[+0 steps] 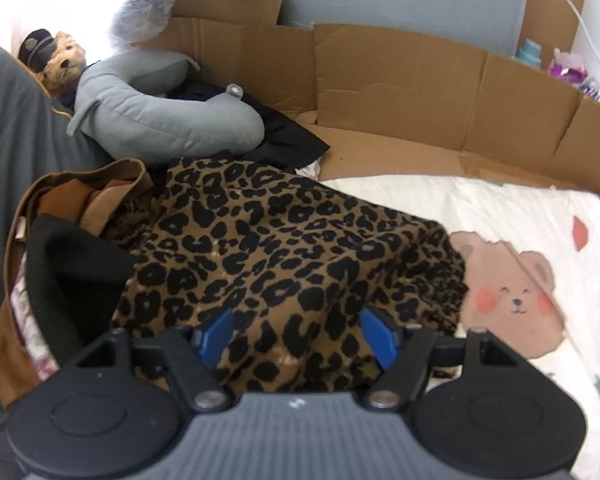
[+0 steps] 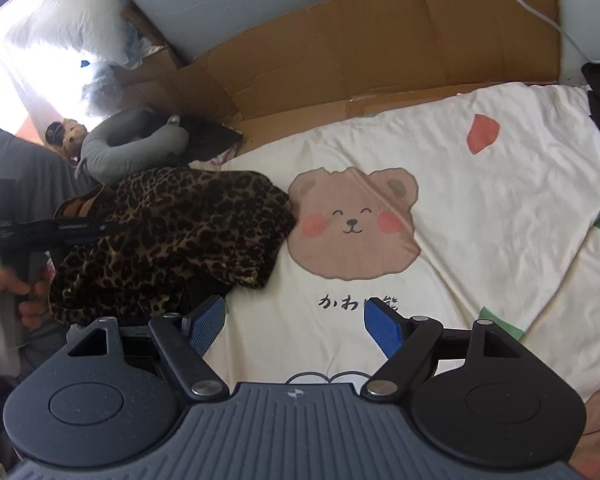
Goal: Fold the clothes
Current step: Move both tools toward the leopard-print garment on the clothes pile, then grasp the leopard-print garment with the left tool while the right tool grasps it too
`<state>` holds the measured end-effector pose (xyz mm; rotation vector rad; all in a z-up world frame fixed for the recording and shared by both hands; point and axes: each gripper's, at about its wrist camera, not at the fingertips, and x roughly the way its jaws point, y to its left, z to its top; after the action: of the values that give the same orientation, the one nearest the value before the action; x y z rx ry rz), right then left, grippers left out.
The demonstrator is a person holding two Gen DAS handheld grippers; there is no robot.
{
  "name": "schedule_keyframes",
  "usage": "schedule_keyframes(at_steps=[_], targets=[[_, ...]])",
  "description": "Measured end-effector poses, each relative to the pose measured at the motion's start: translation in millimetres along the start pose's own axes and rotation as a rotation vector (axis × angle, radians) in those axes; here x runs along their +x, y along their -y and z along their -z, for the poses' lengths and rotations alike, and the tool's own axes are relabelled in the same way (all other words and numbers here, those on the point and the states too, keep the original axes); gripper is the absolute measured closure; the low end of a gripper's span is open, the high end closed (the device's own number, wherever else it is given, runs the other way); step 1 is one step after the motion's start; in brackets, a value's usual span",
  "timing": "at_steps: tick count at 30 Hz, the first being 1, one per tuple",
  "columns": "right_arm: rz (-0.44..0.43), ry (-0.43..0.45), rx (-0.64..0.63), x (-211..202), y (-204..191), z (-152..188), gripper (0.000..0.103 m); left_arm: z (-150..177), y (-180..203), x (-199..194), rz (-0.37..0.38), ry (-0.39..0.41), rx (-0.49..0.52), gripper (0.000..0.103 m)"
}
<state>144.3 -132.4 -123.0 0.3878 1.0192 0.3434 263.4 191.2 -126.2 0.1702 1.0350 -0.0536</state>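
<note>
the leopard-print garment (image 2: 172,232) lies bunched at the left edge of the bear-print blanket (image 2: 480,208). left gripper (image 1: 298,338) spread over it; right gripper (image 2: 296,326) spread above the blanket.

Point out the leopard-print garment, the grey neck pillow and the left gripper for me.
leopard-print garment (image 1: 284,240), left wrist view, middle of the bunched cloth.
grey neck pillow (image 1: 156,120), left wrist view, its curved padded body.
left gripper (image 1: 298,338), left wrist view, midway between the open blue fingertips.

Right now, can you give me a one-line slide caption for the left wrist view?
Open left tongs poised over a crumpled leopard-print garment on a bear-print blanket.
</note>
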Motion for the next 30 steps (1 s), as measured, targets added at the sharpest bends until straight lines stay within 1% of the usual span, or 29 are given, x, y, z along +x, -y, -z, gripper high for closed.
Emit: schedule_keyframes(at_steps=[2, 3, 5, 7, 9, 10, 11, 12, 13, 17, 20, 25, 30], targets=[[-0.001, -0.005, -0.014, 3, -3, 2, 0.023, 1, 0, 11, -0.028, -0.019, 0.005, 0.044], [-0.003, -0.008, -0.017, 5, -4, 2, 0.023, 2, -2, 16, -0.040, -0.027, -0.001, 0.048], [-0.008, -0.017, 0.002, 9, -3, 3, 0.023, 5, -5, 24, -0.049, -0.039, -0.015, 0.071], [-0.015, -0.015, 0.044, 11, -1, 2, 0.023, 10, -8, 27, -0.036, -0.044, -0.026, 0.078], [-0.005, -0.009, 0.058, 15, 0, 2, 0.023, 16, -10, 27, -0.025, -0.036, -0.029, 0.081], [-0.002, -0.009, 0.063, 18, 1, 2, 0.023, 19, -10, 26, -0.014, -0.028, -0.032, 0.091], [-0.001, -0.011, 0.070, 22, 1, 2, 0.023, 23, -11, 25, -0.002, -0.020, -0.036, 0.096], [-0.005, -0.016, 0.080, 26, 2, 1, 0.024, 27, -12, 23, 0.009, -0.008, -0.046, 0.096], [-0.010, -0.022, 0.091, 30, 2, 0, 0.024, 30, -13, 22, 0.019, 0.003, -0.056, 0.100], [-0.040, -0.049, 0.136, 48, 1, -6, 0.024, 41, -14, 11, 0.076, 0.040, -0.112, 0.100], [-0.066, -0.062, 0.160, 64, -6, -14, 0.024, 52, -9, 0, 0.143, 0.067, -0.129, 0.101], [-0.122, -0.087, 0.183, 95, -26, -25, 0.024, 74, -1, -10, 0.239, 0.082, -0.160, 0.101], [-0.210, -0.123, 0.234, 134, -49, -30, 0.024, 96, 9, -11, 0.335, 0.083, -0.181, 0.101]])
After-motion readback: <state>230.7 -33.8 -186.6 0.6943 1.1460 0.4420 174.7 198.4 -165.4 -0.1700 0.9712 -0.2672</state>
